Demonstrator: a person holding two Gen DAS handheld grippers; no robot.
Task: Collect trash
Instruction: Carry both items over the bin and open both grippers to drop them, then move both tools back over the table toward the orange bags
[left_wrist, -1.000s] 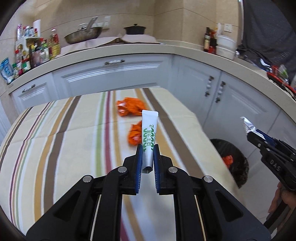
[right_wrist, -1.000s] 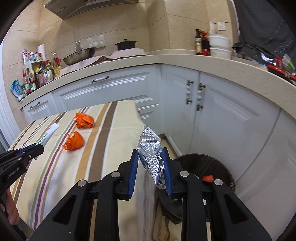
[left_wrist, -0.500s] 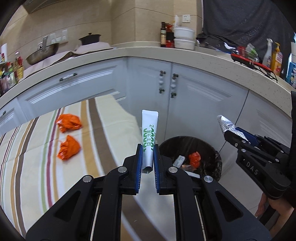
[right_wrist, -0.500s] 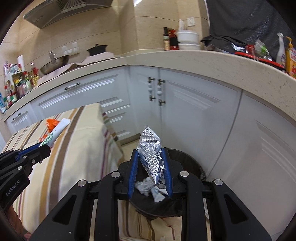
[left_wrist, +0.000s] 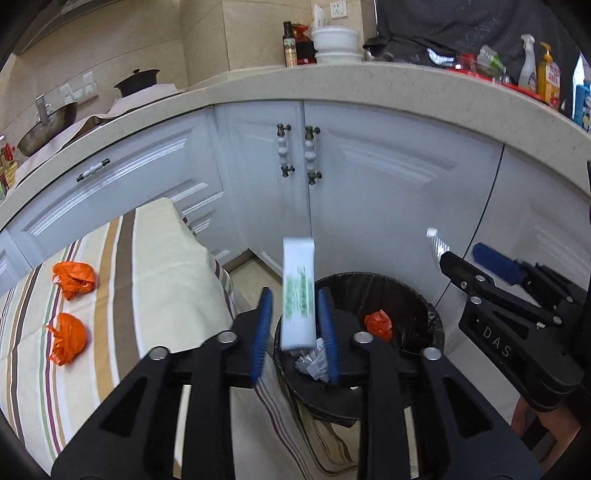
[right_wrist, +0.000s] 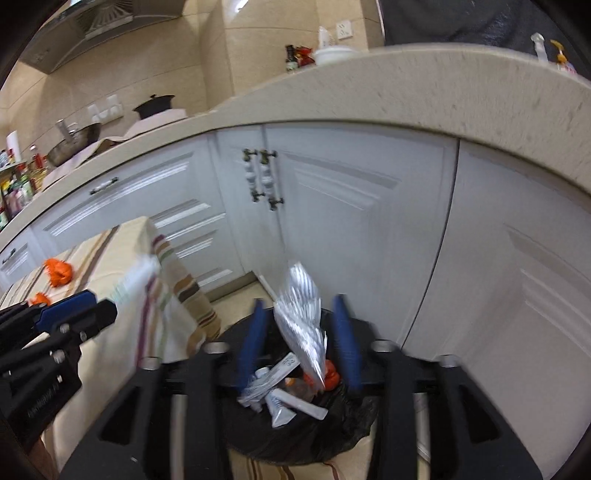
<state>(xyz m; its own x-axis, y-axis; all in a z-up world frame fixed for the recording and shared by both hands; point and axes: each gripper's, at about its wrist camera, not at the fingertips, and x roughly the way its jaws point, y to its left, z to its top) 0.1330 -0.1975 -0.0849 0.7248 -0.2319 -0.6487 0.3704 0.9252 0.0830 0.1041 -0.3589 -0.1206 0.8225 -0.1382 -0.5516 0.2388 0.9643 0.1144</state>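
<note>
Trash bin (left_wrist: 417, 295) sits below the left tool (left_wrist: 295, 328), whose fingers are apart, the toothpaste tube (left_wrist: 298, 291) loose between them (blurred). From the right wrist, the right tool (right_wrist: 301, 343) gapes around the foil pack (right_wrist: 301, 314); best keep both centred over the liner.

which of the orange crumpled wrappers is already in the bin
The orange wrapper lying inside the black-lined trash bin, right of the left gripper. The other two orange wrappers sit on the striped tablecloth.
</note>
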